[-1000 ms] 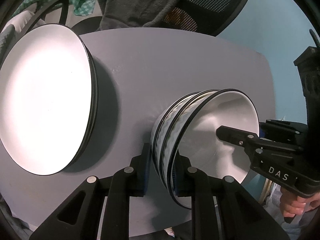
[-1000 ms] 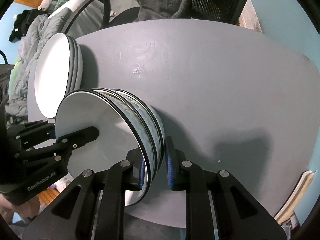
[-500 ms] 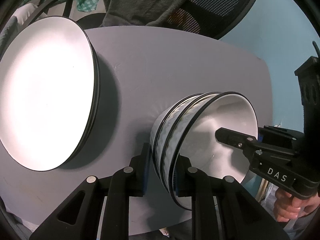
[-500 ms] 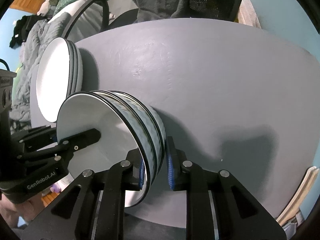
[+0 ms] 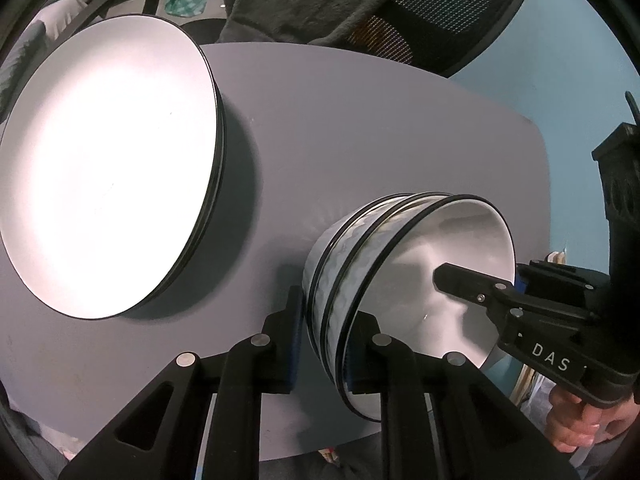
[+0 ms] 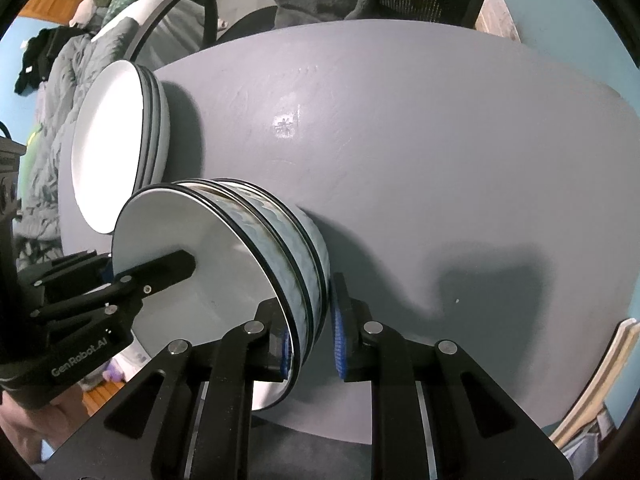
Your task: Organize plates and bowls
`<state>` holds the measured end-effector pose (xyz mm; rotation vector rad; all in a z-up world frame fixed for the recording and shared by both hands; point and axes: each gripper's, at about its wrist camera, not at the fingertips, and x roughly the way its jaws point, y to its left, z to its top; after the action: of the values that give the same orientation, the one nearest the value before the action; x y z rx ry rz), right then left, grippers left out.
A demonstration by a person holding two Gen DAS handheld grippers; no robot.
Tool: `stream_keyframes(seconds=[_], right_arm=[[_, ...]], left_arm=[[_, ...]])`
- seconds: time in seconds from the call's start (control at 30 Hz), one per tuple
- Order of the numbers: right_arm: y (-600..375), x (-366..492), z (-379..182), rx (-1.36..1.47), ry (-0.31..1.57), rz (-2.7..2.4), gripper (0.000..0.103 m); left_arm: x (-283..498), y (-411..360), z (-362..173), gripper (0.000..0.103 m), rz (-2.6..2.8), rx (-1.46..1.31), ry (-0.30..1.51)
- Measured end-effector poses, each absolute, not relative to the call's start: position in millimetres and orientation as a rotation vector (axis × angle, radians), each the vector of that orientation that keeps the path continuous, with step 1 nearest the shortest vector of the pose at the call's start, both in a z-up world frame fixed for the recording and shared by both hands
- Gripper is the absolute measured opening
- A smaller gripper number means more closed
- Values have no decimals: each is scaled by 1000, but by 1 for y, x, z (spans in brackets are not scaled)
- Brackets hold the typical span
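Note:
A stack of three white bowls with black rims and pale blue wavy sides (image 5: 400, 264) stands on the grey table (image 5: 380, 128), also in the right wrist view (image 6: 248, 264). My left gripper (image 5: 322, 344) straddles the stack's near rim, one finger outside, one inside. My right gripper (image 6: 310, 340) straddles the opposite rim the same way. A small gap shows beside the right pad. A stack of white black-rimmed plates (image 5: 108, 160) lies to the left, also in the right wrist view (image 6: 116, 140).
A dark office chair with a grey garment draped on it (image 5: 360, 4) stands behind the table. Bedding and clothes (image 6: 48, 80) lie beyond the left edge. The table's right half (image 6: 460, 152) holds a small scuff mark only.
Both views have shifted slightly relative to the table. The bowl stack looks a little nearer to the plates in frame. The grippers keep their places on the rims.

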<state>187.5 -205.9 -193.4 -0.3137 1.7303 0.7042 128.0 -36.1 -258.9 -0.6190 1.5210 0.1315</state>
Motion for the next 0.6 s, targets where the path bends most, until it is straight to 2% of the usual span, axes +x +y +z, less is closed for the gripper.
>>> stream_keyframes(seconds=[0.6], right_arm=[[-203,191,-197,-304,1740,755,20]], left_arm=[[126,-37,-268,20,100,-667,1511]])
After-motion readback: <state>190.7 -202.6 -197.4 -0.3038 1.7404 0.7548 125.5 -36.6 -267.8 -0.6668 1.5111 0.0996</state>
